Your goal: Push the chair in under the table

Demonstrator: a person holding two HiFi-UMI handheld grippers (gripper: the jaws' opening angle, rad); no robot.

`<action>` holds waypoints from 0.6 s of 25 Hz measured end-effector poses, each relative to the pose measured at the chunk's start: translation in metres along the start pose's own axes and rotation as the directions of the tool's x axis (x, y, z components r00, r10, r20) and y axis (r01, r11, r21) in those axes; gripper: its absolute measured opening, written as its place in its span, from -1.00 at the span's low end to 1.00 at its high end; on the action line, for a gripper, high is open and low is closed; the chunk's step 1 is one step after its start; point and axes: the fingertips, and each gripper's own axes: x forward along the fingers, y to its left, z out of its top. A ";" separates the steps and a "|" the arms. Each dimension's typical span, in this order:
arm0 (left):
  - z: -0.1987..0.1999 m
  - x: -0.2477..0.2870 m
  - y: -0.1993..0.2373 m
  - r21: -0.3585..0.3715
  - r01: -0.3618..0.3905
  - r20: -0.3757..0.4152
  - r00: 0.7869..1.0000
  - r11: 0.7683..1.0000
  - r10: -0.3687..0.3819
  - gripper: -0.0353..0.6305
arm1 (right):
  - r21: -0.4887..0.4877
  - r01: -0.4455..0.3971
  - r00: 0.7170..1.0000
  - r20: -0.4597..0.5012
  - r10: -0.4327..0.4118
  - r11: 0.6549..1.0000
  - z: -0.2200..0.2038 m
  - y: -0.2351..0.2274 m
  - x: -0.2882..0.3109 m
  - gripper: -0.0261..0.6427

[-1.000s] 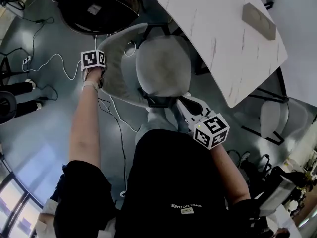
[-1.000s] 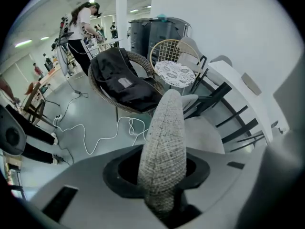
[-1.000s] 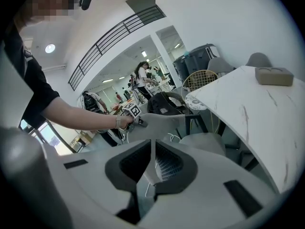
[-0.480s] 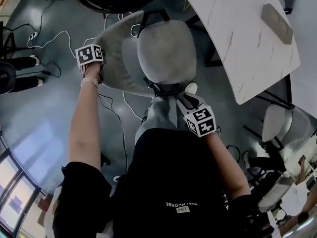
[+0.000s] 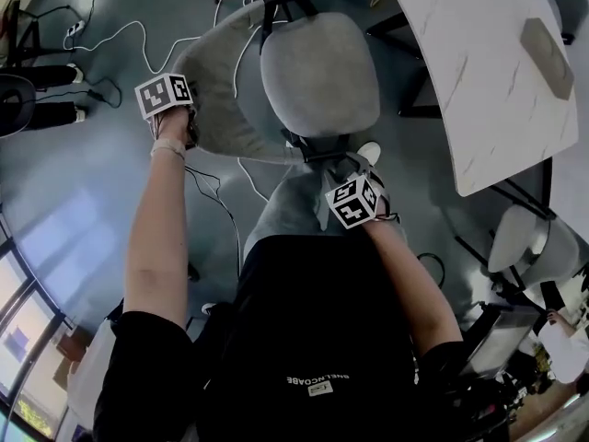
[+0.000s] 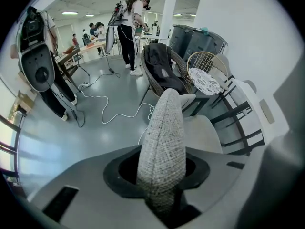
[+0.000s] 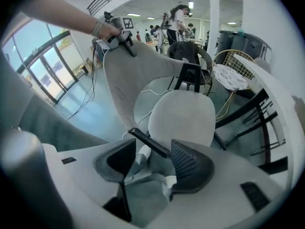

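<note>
The left gripper (image 6: 159,170) is clamping the grey backrest (image 6: 161,128) of the chair (image 5: 317,72), its jaws partly closed on the top edge. The right gripper (image 7: 151,163) is opening its jaws wide, with a black frame bar (image 7: 148,142) crossing the gap; only the right gripper view is showing this. The chair is standing just beside the table (image 5: 479,72).

I see white marble-look table (image 5: 479,72), tan oblong block (image 5: 547,58) lying flat on it toward its right side. Glossy grey-blue floor (image 5: 83,201) left of table carries grey fabric chair (image 5: 317,72), standing just beside table edge. White cables (image 5: 138,40) trail over floor, farther left of table.
</note>
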 end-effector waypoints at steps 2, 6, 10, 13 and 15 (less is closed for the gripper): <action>-0.007 -0.003 0.004 -0.016 -0.005 0.001 1.000 1.000 0.005 -0.48 | -0.066 0.006 1.000 -0.024 -0.007 0.998 -0.004 0.004 0.016 -0.28; -0.017 -0.004 0.006 -0.030 -0.012 0.003 1.000 0.999 0.012 -0.48 | -0.142 0.014 0.997 -0.078 -0.025 0.990 -0.012 0.004 0.043 -0.28; -0.016 -0.003 0.004 -0.023 -0.009 0.000 1.000 1.000 0.009 -0.48 | -0.181 0.024 0.992 -0.114 -0.045 0.983 -0.013 0.005 0.059 -0.28; -0.014 -0.004 0.006 -0.017 -0.008 -0.001 1.000 1.000 0.008 -0.47 | -0.211 0.016 0.990 -0.131 -0.044 0.977 -0.010 0.010 0.067 -0.28; -0.014 -0.004 0.006 -0.018 -0.011 0.001 1.000 1.000 0.011 -0.47 | -0.230 0.008 0.991 -0.132 -0.039 0.973 -0.009 0.010 0.068 -0.28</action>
